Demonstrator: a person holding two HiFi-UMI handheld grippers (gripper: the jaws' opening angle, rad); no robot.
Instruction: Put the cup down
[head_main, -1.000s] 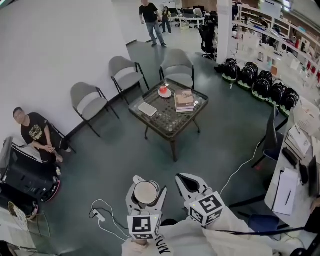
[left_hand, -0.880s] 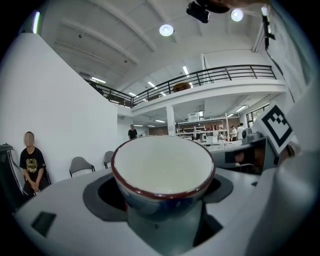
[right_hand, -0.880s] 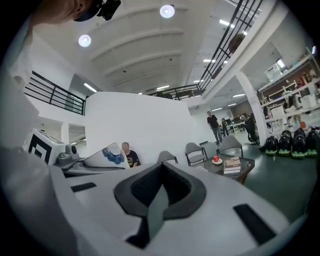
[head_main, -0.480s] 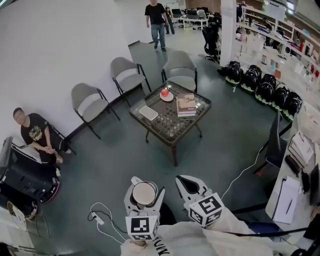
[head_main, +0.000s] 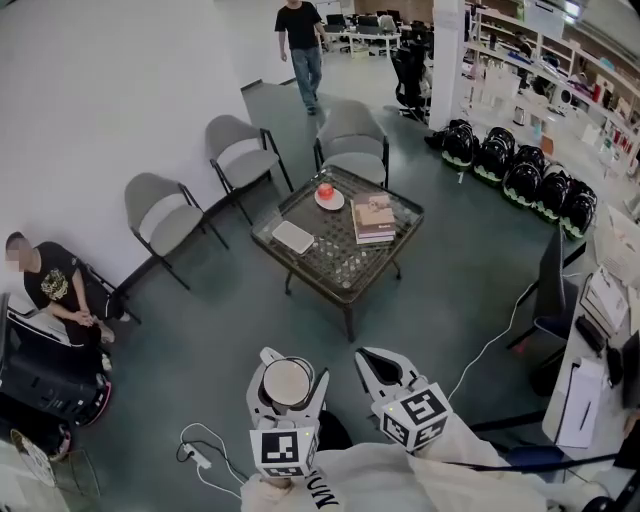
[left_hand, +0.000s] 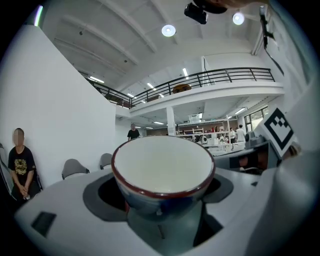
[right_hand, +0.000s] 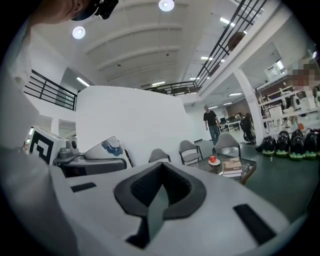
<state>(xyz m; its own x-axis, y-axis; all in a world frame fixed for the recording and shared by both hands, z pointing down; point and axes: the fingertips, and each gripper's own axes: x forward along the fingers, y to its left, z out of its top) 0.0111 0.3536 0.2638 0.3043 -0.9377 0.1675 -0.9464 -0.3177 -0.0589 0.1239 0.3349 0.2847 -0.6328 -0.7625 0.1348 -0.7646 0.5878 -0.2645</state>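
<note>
Cup (left_hand: 162, 170), white inside, dark-red rim, upright, empty, held in left gripper (head_main: 290, 372)

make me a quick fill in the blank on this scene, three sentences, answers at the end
1. The left claw is shut on a ____ with a dark red rim.
2. The right claw is shut and holds ____.
3. On the glass table ahead lies a stack of ____.
Missing words: cup; nothing; books.
</note>
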